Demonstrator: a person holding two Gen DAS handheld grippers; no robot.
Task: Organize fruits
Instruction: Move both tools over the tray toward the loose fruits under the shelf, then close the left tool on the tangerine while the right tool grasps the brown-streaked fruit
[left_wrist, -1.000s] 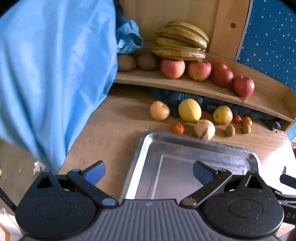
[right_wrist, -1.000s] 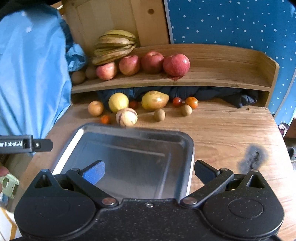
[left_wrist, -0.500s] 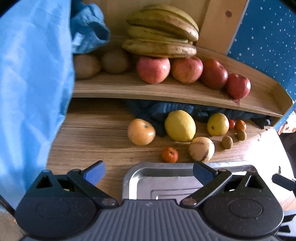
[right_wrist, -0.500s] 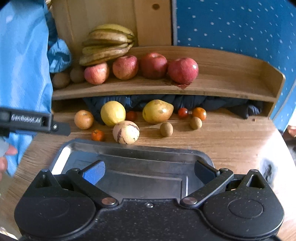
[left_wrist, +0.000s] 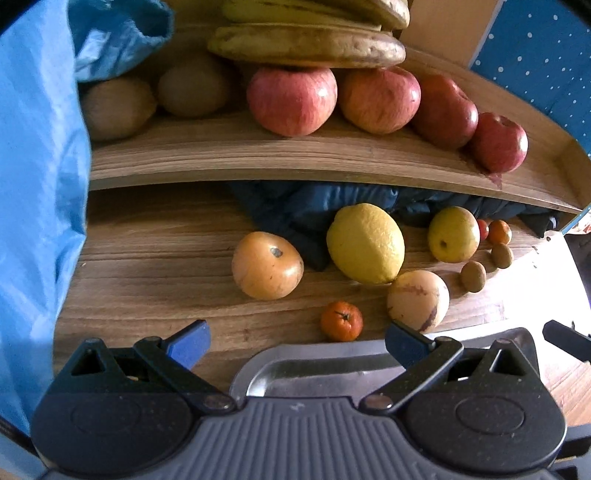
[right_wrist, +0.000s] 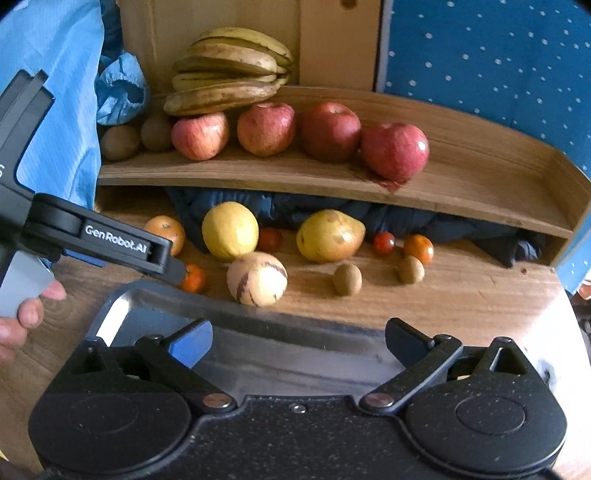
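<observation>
Your left gripper (left_wrist: 297, 341) stood wide open with nothing between its blue pads, hanging over the near rim of the metal tray (left_wrist: 314, 363) and aimed at the loose fruit on the counter (left_wrist: 147, 258). Just past the tray rim lay a small tangerine (left_wrist: 341, 320), with a pale striped melon (left_wrist: 418, 301) beside it on the right. Behind those sat a round orange fruit (left_wrist: 266, 265), a large lemon (left_wrist: 365, 243) and a yellow-green fruit (left_wrist: 453, 234), with two small brown fruits (left_wrist: 473, 276) and two small red and orange ones at the far right.

Your right gripper (right_wrist: 298, 341) was also open and empty, though its jaws had just been closing a little; it hovered above the tray (right_wrist: 122, 306). From that side, your left gripper's arm reached in over the tray's far left corner, its tip close to the tangerine (right_wrist: 195, 277).

On the shelf (right_wrist: 461, 173) above, four apples (right_wrist: 328, 131) sat in a row, bananas (right_wrist: 229, 74) stacked behind them, and two brown kiwis (right_wrist: 120, 142) at the left end. A dark cloth (right_wrist: 295, 206) was bunched under the shelf.
</observation>
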